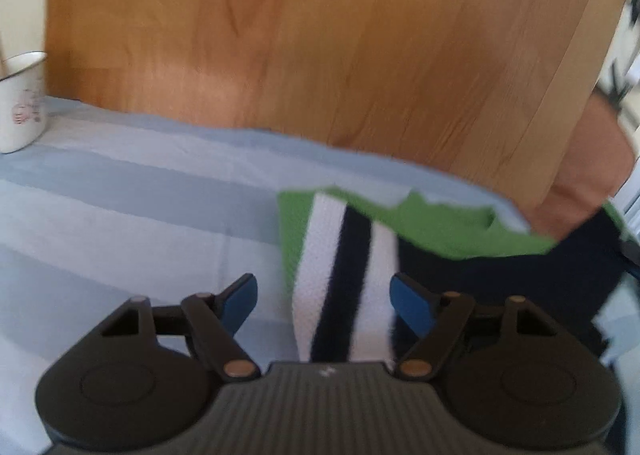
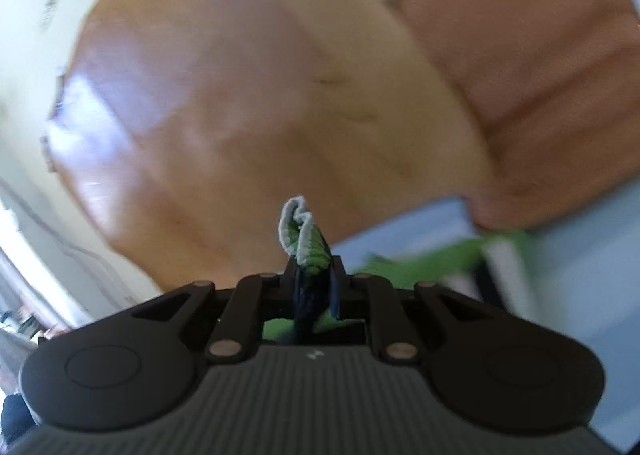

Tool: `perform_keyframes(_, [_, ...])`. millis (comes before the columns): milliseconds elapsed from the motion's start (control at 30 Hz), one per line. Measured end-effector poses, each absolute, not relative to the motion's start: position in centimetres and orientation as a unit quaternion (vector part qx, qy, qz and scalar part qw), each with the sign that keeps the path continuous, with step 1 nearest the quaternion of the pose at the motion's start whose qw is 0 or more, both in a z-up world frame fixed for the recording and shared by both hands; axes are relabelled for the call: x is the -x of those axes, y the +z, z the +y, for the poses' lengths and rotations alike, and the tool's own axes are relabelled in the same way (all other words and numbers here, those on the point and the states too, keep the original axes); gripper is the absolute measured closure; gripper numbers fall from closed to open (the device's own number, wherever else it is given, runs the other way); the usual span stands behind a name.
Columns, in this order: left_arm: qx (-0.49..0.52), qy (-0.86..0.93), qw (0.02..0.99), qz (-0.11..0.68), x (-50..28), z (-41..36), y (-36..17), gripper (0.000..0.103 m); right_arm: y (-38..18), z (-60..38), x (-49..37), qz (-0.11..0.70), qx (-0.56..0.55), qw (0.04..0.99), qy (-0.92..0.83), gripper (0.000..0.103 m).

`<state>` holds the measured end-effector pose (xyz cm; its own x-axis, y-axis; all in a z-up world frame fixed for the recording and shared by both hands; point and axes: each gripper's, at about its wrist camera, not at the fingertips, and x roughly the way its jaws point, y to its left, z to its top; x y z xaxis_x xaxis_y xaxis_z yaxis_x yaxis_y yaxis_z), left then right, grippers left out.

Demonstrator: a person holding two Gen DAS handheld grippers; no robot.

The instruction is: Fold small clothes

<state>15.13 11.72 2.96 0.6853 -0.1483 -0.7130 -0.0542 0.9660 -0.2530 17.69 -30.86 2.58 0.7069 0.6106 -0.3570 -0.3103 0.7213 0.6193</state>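
Garment [image 1: 436, 231]: small, green and navy with a white band carrying a dark centre stripe; lies on the striped blue cloth [image 1: 120, 191] at roughly 3 o'clock of the left wrist view, near the table's far edge. Both views motion-blurred.

Left gripper [image 1: 323, 297]: jaws spread wide, blue pads [image 1: 412, 305] either side of the white band, holding nothing. Whether the pads touch fabric: cannot tell.

Right gripper [image 2: 312, 275]: jaws closed on a bunched edge of the garment, a grey-trimmed green fold sticking out at 12 o'clock beyond the tips.

Judgement: fold under way, right side lifting one edge, left side free to pin or take a second corner.

Risks:
- Pinch is on a crumpled wad, not a flat hem; pulling could drag the whole piece instead of folding it.
- Left jaws not closed, so nothing anchors the garment; it may slide toward the edge at 12 o'clock.
- White mug [image 1: 20, 103] at 9 o'clock, well apart; a tug on the underlying cloth could disturb it.
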Motion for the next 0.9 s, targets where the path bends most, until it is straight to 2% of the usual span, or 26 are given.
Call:
perform_keyframes(33, [0.116, -0.017, 0.907, 0.404, -15.6, 11.0, 2.2, 0.033, 2.0, -30.9, -17.7, 0.291, -0.263, 0.886, 0.248, 0.082])
perform_keyframes(100, [0.087, -0.003, 0.916, 0.393, -15.7, 10.1, 2.1, 0.032, 1.0, -31.6, -17.6, 0.309, -0.240, 0.898, 0.203, 0.067])
perform_keyframes(167, [0.068, 0.006, 0.920, 0.386, -15.5, 9.7, 2.0, 0.030, 0.7, -32.5, -17.6, 0.299, -0.234, 0.912, 0.159, 0.059])
perform_keyframes(267, [0.056, 0.022, 0.924, 0.378, -15.2, 9.2, 1.7, 0.020, 1.0, -33.5, -17.2, 0.276, -0.247, 0.914, 0.167, 0.059])
perform_keyframes(333, [0.065, 0.024, 0.925, 0.374, -14.9, 9.5, 1.8, 0.019, 0.8, -32.5, -16.9, 0.281, -0.221, 0.914, 0.194, 0.059])
perform_keyframes(433, [0.055, 0.040, 0.926, 0.371, -15.2, 8.9, 2.0, 0.016, -1.0, -30.5, -17.8, 0.331, -0.157, 0.912, 0.187, 0.062])
perform_keyframes(667, [-0.005, 0.080, 0.931, 0.356, -14.5, 7.3, 3.2, 0.014, -1.0, -31.0, -17.4, 0.311, -0.163, 0.923, 0.160, 0.066])
perform_keyframes(900, [0.014, 0.026, 0.939, 0.342, -3.6, 9.9, 5.8, 0.014, 0.7, -36.3, -9.7, 0.327, -0.187, 0.902, 0.213, 0.060])
